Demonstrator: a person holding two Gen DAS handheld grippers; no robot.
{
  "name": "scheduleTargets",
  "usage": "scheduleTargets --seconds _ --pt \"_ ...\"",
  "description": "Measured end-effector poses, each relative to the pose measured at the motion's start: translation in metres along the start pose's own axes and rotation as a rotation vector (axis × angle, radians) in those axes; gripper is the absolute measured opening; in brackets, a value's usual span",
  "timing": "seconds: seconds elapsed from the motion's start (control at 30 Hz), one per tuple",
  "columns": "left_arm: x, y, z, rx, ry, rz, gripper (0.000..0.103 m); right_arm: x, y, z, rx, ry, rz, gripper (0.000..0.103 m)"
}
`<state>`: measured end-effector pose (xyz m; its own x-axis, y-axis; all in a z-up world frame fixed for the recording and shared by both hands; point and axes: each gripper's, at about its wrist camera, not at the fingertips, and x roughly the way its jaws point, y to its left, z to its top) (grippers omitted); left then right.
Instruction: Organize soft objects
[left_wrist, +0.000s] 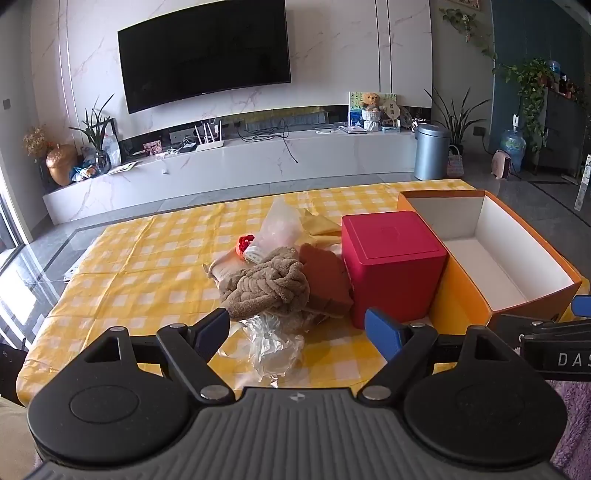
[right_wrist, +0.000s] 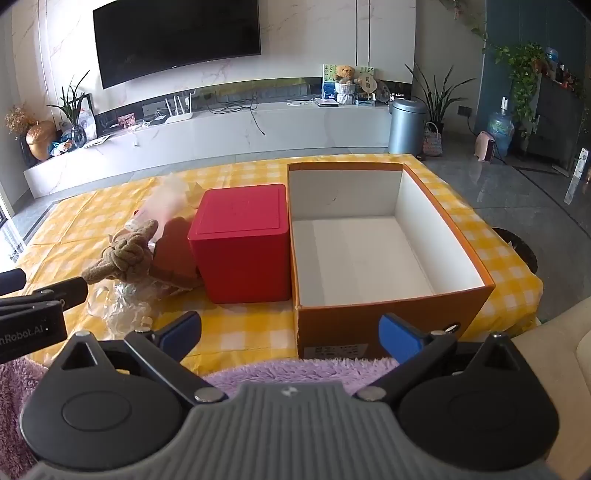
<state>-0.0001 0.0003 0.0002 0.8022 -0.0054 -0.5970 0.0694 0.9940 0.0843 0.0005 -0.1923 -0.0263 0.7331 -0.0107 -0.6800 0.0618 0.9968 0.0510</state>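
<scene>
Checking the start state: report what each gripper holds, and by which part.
Nothing is held. Left gripper and right gripper are both open, fingers empty.

The red box stands tight between the soft pile and the open-topped orange box.

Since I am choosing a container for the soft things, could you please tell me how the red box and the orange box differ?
The red box is closed by a lid; the orange box is open, showing a bare white inside. The red box is a small cube; the orange box is wider and longer. Both stand upright, side by side, on the yellow checked cloth.
</scene>
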Motion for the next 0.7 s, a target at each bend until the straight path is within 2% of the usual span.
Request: scheduleTargets --seconds 0.3,0.33,0.7 --pt "-0.0004 0.0041 -0.0014 -0.006 -0.003 0.000 0.097 -0.0005 0.0038 -0.0009 0.010 -0.004 -0.018 0.100" --pt "-0.0007 0.0045 -0.0016 -0.005 -0.004 0.000 0.097 -0.0025 -0.0023 0.0028 0.013 0.003 0.012 0.100" --pt "-0.0042 0.0082 -0.0053 -0.023 0.003 0.008 0.097 -0.0051 0.0062 -0.0030 0.006 -0.015 0.001 0.100"
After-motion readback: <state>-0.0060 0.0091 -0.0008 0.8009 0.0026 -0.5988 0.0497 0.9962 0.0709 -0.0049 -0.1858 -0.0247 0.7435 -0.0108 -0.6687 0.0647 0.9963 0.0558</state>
